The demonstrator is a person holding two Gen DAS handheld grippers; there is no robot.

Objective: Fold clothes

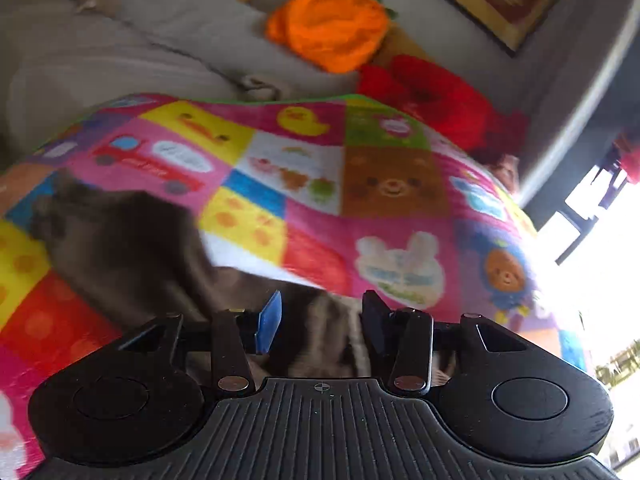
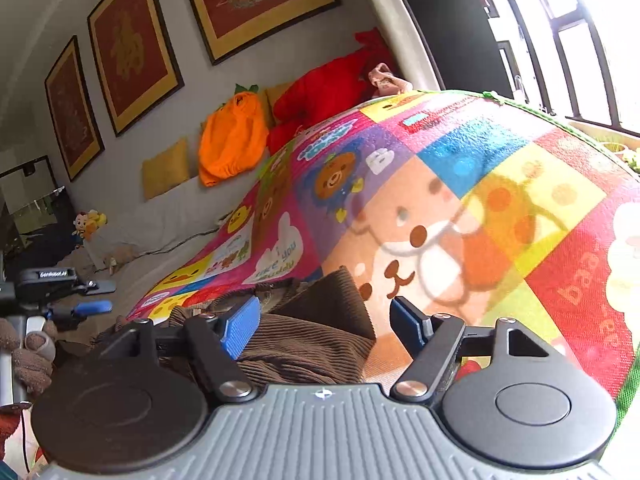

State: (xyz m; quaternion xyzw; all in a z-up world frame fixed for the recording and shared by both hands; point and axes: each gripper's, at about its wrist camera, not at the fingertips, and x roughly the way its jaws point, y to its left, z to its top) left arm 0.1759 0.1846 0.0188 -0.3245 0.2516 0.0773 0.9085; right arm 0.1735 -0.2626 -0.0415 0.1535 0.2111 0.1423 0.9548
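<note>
Garment: brown corduroy garment, lying bunched on the colourful cartoon play mat, directly in front of both grippers; in the left wrist view it appears blurred, spreading from the fingers toward the left.
Fold state: ridged cloth is heaped with overlapping layers and one raised corner in the right wrist view; no flat, squared fold is visible.
Left gripper: fingers apart, with cloth seen between and beneath them; whether the pads touch it cannot be told.
Right gripper: fingers wide apart, the blue pad just over the garment's near edge, nothing clamped.
Progress: judged early or mid-way; the garment is not yet gripped and remains to be spread, folded and smoothed.
Support: mat lies over a pale bed or sofa surface.
Surroundings: orange pumpkin plush and red plush against the wall, well apart from the garment; framed red pictures above; bright window on the right.
</note>
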